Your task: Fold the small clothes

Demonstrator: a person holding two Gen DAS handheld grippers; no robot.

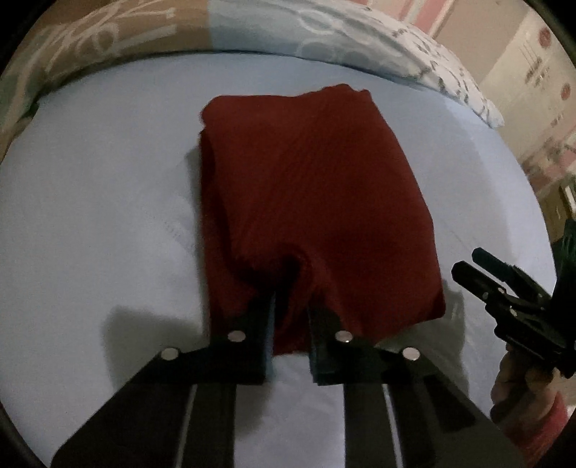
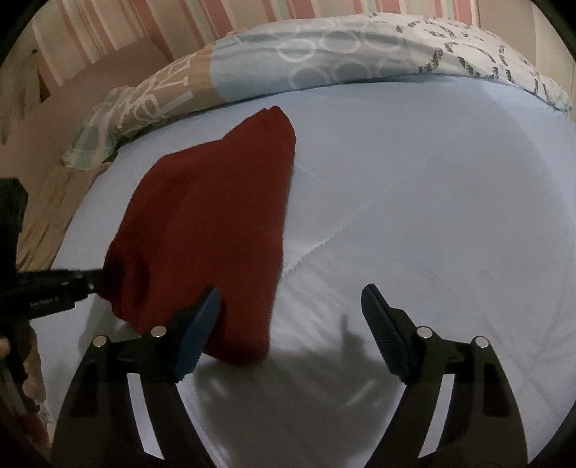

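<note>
A dark red garment [image 1: 309, 201], folded into a thick rectangle, lies on the light blue sheet [image 1: 90, 216]. My left gripper [image 1: 289, 288] is shut on the near edge of the red garment; its fingertips are buried in the cloth. In the right wrist view the red garment [image 2: 208, 223] lies at the left, with the left gripper [image 2: 97, 280] pinching its left side. My right gripper [image 2: 291, 302] is open and empty, just above the sheet [image 2: 432, 216], its left finger beside the garment's near corner. The right gripper [image 1: 468, 266] also shows at the right edge of the left wrist view.
A rolled patterned duvet [image 1: 252, 28] in tan, blue and white runs along the far side of the bed [image 2: 324, 61]. A pink striped wall [image 2: 180, 21] stands behind it. White cupboards [image 1: 532, 79] stand at the far right.
</note>
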